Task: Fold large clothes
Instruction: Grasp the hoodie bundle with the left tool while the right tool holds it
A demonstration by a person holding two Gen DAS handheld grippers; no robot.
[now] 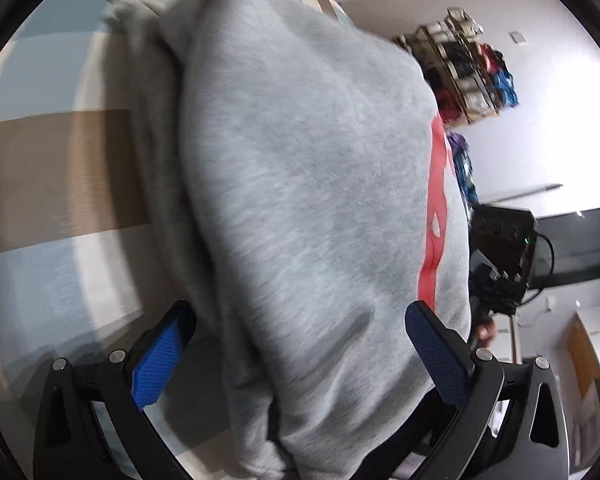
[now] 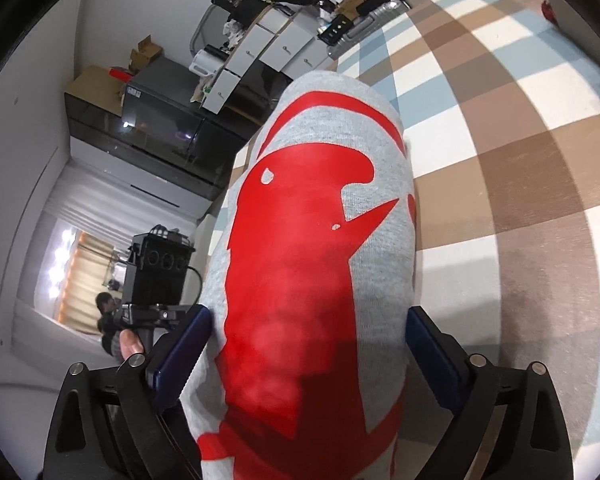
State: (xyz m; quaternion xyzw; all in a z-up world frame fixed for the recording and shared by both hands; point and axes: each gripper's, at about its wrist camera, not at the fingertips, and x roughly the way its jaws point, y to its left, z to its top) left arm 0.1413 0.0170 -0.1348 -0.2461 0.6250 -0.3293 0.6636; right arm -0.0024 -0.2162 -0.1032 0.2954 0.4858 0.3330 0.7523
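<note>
The grey sweatshirt (image 1: 300, 184) fills both views, a soft thick bundle bulging up over the checked cover (image 1: 52, 168) below, its red print (image 2: 300, 248) facing the right camera. It runs right between the fingers of the left gripper (image 1: 296, 360), jaws wide apart, blue pads (image 1: 160, 364) either side, and whether they press the cloth I cannot tell. Same story at the right gripper (image 2: 304, 360): jaws spread very wide, fabric between them, no clear squeeze visible. This looks like heavy fleece, limp and floppy, not slippery and in no way fragile; it will sag and bunch if taken mid-panel, so I'd judge a hem or folded edge the best hold, one per gripper. Far off, shelves (image 1: 464, 68) and a dark cabinet (image 2: 160, 128) line the wall
</note>
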